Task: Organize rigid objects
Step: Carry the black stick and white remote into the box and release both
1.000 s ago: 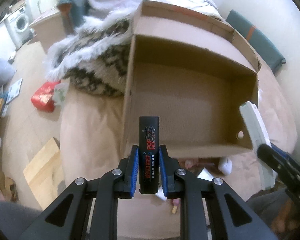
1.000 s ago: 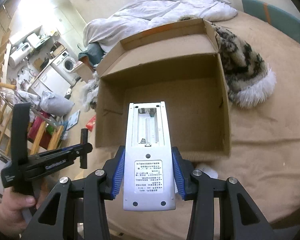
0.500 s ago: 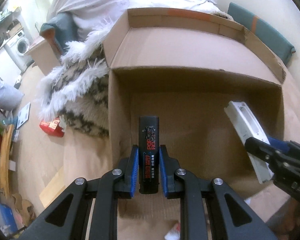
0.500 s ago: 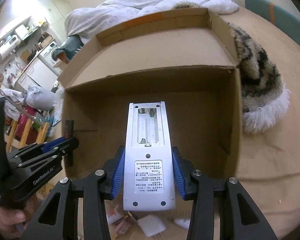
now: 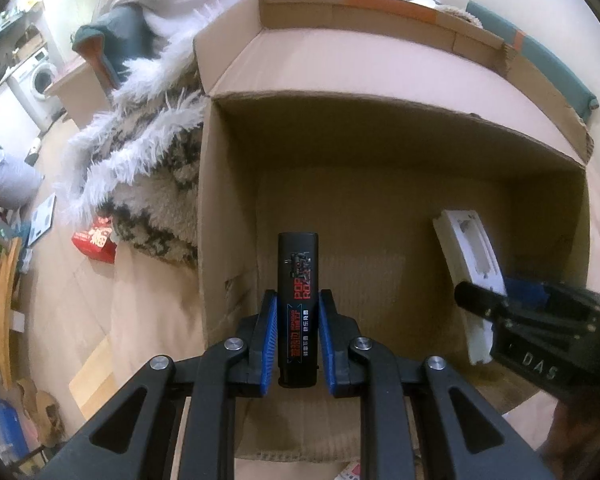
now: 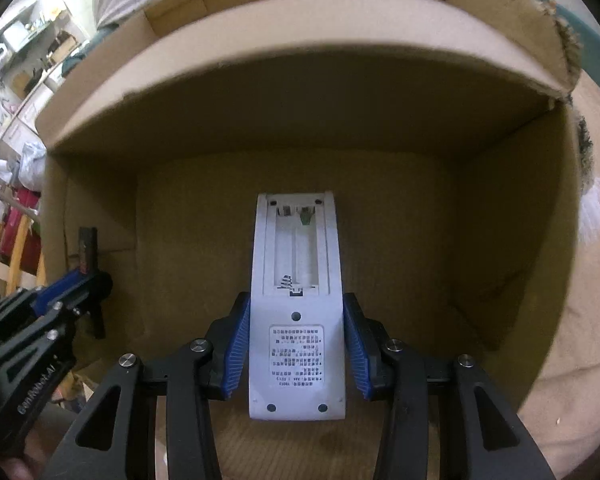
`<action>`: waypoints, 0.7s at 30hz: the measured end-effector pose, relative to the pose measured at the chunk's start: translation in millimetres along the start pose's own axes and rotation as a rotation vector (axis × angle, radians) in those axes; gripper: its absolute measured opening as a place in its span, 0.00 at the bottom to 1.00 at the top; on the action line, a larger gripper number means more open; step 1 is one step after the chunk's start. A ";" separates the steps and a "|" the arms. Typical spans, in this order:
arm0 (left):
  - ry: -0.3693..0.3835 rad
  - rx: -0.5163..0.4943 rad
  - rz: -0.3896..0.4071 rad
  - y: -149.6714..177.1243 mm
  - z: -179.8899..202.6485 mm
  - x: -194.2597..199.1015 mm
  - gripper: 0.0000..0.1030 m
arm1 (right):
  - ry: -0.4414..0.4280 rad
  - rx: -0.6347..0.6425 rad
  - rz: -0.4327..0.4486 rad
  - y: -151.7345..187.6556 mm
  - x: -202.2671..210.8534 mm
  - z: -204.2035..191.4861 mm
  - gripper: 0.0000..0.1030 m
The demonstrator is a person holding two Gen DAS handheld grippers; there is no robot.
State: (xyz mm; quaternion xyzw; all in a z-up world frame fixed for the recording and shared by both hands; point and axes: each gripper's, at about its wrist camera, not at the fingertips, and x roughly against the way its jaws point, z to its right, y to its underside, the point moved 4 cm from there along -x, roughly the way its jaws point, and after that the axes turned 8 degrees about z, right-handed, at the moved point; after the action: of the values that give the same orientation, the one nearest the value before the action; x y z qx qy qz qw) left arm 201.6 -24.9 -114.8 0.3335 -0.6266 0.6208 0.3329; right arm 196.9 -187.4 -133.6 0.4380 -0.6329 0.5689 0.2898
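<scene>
Cardboard box [image 5: 228, 208] lies bare-floored beneath us, so nothing is stowed yet. Our left gripper [image 5: 298, 334] jaws clamp the black tube [image 5: 299, 280] at its 8 o'clock corner; our right gripper [image 6: 296, 354] jaws clamp the white remote [image 6: 298, 280] near centre, both unreleased.

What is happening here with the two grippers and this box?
A person is putting things into an open cardboard box on a bed. The left gripper grips a black stick-shaped item; the right gripper grips a white remote control, battery bay open. Both hang inside the box, nothing released.
</scene>
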 end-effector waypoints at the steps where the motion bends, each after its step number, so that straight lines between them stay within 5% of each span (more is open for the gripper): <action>1: 0.003 0.003 -0.006 0.0 -0.4 -1.3 0.17 | 0.000 -0.001 -0.009 1.4 -1.7 -0.3 0.45; 13: -0.012 -0.007 -0.031 6.3 1.4 -12.1 0.17 | 0.019 -0.003 -0.058 3.1 -15.1 -1.3 0.45; 21: -0.003 -0.001 -0.025 5.3 3.3 -10.4 0.17 | 0.013 0.018 0.015 -7.9 1.3 -16.4 0.47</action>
State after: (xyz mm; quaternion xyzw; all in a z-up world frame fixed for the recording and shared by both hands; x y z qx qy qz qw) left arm 203.0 -28.1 -126.4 0.3420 -0.6233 0.6156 0.3399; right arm 201.1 -171.5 -125.7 0.4321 -0.6293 0.5795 0.2854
